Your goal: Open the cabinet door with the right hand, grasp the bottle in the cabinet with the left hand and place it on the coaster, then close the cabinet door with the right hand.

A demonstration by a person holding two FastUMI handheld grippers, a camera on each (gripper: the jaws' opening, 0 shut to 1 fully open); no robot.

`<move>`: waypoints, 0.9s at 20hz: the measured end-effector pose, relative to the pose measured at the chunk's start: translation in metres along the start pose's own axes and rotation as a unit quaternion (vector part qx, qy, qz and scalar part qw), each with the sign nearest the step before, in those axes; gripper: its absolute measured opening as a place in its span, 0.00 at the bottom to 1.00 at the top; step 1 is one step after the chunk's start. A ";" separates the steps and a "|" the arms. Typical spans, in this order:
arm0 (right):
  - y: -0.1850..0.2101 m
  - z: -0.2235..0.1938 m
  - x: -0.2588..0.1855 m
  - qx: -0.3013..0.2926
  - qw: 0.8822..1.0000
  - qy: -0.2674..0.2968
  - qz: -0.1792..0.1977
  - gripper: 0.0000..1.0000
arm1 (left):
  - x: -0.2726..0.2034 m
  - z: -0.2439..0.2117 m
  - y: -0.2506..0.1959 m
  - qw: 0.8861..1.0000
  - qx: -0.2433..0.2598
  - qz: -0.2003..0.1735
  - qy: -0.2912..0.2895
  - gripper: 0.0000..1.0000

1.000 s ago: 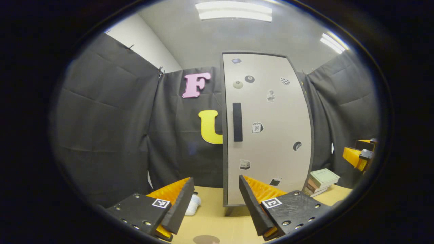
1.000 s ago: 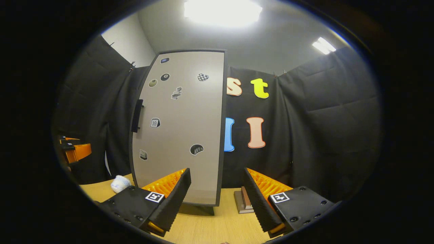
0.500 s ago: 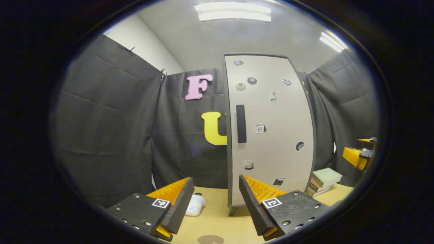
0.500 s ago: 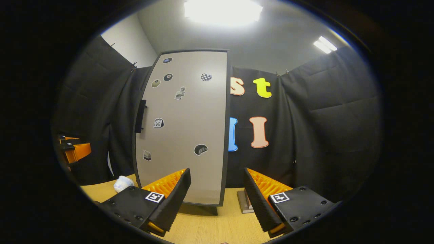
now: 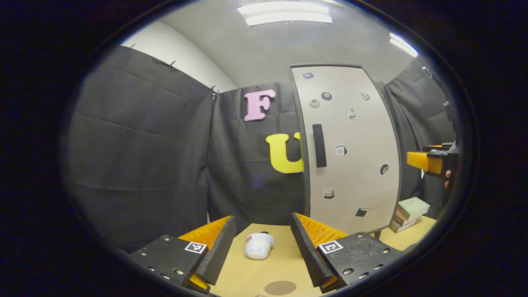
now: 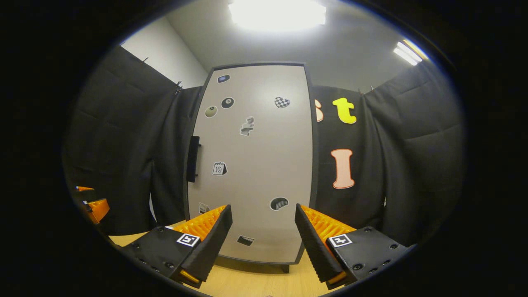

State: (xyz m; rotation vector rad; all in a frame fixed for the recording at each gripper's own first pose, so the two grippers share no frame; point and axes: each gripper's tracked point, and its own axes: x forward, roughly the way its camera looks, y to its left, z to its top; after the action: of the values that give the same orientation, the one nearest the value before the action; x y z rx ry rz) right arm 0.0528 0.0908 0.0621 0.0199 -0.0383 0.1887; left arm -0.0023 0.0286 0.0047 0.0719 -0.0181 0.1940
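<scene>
A wooden table (image 5: 264,272) holds the cabinet (image 6: 251,165), its door seemingly closed. The left gripper (image 5: 262,243) and the right gripper (image 6: 264,235) are spread, holding nothing

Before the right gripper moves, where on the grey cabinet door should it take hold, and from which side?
Probably the black vertical bar handle near the left edge of the closed grey cabinet door. It stands off the panel, so the open right gripper could come straight from the front, one finger on each side of the bar.
</scene>
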 end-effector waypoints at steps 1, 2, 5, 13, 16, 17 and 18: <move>0.009 0.007 0.008 0.001 1.000 -0.005 0.009 0.98 | -0.001 -0.003 0.006 1.000 0.002 0.011 0.003 0.81; 0.019 0.015 0.015 0.004 1.000 -0.011 0.019 0.98 | -0.003 -0.002 0.012 1.000 0.003 0.022 0.006 0.83; 0.048 0.033 0.037 0.019 0.998 -0.020 0.048 0.97 | -0.017 -0.008 0.044 0.998 0.004 0.055 0.011 0.81; 0.113 0.054 0.100 0.024 0.996 -0.011 0.085 0.98 | -0.040 -0.029 0.111 0.992 0.006 0.123 0.027 0.81; 0.130 0.056 0.122 0.024 0.996 -0.010 0.085 0.97 | -0.045 -0.034 0.132 0.989 0.002 0.145 0.033 0.83; 0.135 0.055 0.129 0.024 0.996 -0.007 0.084 0.97 | -0.047 -0.037 0.137 0.988 0.000 0.152 0.034 0.83; 0.142 0.054 0.135 0.026 0.996 -0.003 0.085 0.98 | -0.048 -0.038 0.144 0.987 -0.002 0.158 0.035 0.83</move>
State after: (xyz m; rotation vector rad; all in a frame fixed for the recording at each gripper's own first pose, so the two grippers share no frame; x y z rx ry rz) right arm 0.1568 0.2539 0.1237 0.0687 -0.0418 0.3597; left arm -0.0765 0.1629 -0.0248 0.0575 0.0411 0.5136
